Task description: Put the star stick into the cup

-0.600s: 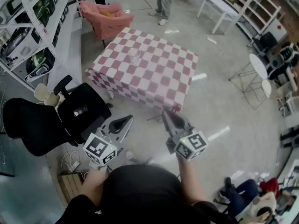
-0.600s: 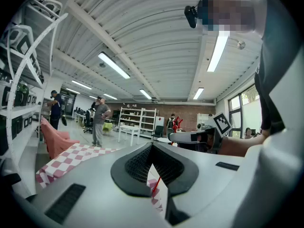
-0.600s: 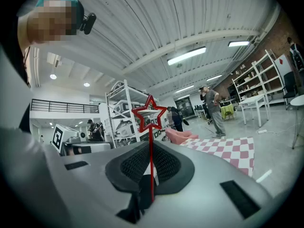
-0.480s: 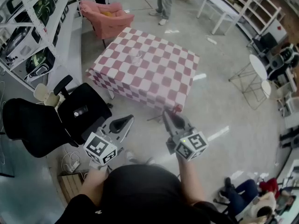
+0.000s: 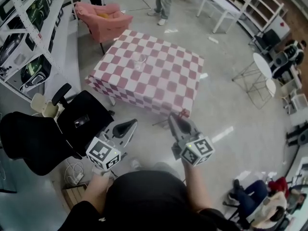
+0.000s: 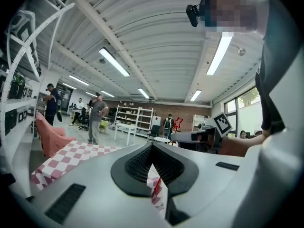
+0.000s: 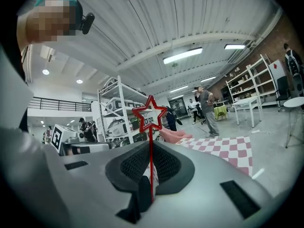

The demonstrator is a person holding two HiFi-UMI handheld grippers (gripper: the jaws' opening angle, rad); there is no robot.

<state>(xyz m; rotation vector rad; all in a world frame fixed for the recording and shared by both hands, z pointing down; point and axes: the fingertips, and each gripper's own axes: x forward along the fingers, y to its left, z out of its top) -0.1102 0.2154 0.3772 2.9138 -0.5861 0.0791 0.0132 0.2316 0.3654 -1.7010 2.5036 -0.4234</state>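
Observation:
A clear cup [image 5: 140, 60] stands on the red-and-white checkered table [image 5: 163, 88], well ahead of both grippers. My right gripper [image 5: 173, 119] [image 7: 151, 148] is shut on the thin stem of the red star stick [image 7: 151, 117], whose outlined star rises above the jaws. In the head view the star [image 5: 182, 113] shows just past the right jaw tips, near the table's front edge. In the left gripper view the star [image 6: 178, 123] pokes up beside the right gripper [image 6: 199, 137]. My left gripper [image 5: 128, 125] [image 6: 152, 148] is level with the right one, jaws together, nothing in them.
A black office chair [image 5: 82, 119] stands left of the grippers, beside white shelving [image 5: 29, 37]. A pink armchair [image 5: 103, 17] sits behind the table. A person's legs [image 5: 163, 1] stand at the far side. White tables [image 5: 264, 69] are at the right.
The scene has slid slightly in the head view as the camera moves. Both grippers keep their pose, and the right one still holds the star stick.

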